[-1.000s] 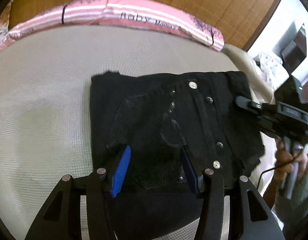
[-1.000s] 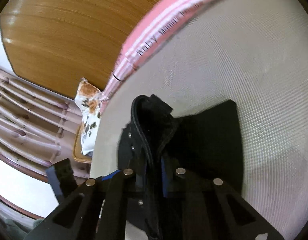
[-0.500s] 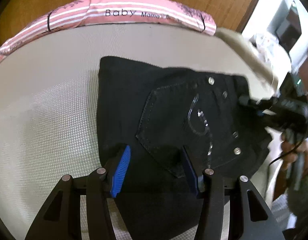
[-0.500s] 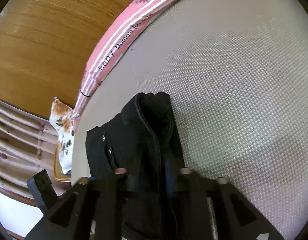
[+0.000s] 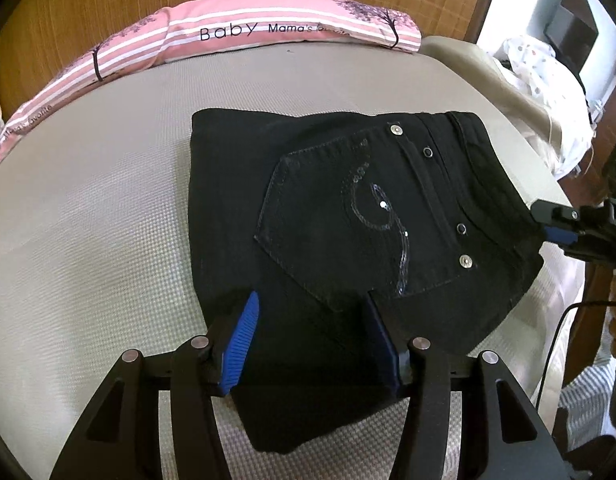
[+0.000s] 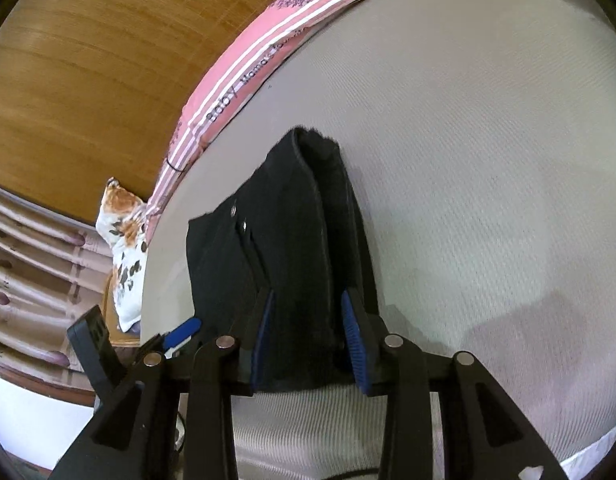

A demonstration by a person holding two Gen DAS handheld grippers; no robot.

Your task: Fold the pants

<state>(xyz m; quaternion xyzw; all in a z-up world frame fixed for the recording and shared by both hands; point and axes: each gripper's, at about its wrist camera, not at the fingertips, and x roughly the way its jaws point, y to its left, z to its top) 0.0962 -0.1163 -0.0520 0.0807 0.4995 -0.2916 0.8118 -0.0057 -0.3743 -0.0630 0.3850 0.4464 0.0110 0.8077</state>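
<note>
Pants (image 5: pixel 347 216) folded compact at frame centre; left gripper (image 5: pixel 311 344) apart; right gripper (image 6: pixel 308 344) apart, probably released; only withdrawing left.

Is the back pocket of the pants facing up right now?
Yes, in the left wrist view the stitched, sequinned pocket lies on top of the folded pants.

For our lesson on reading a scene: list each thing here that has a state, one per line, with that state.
Black pants: folded into a compact stack, back pocket up, lying on the mattress.
Left gripper: jaws open, astride the pants' near edge.
Right gripper: jaws open, waistband fold between them.
Pink striped pillow: lying along the headboard.
</note>
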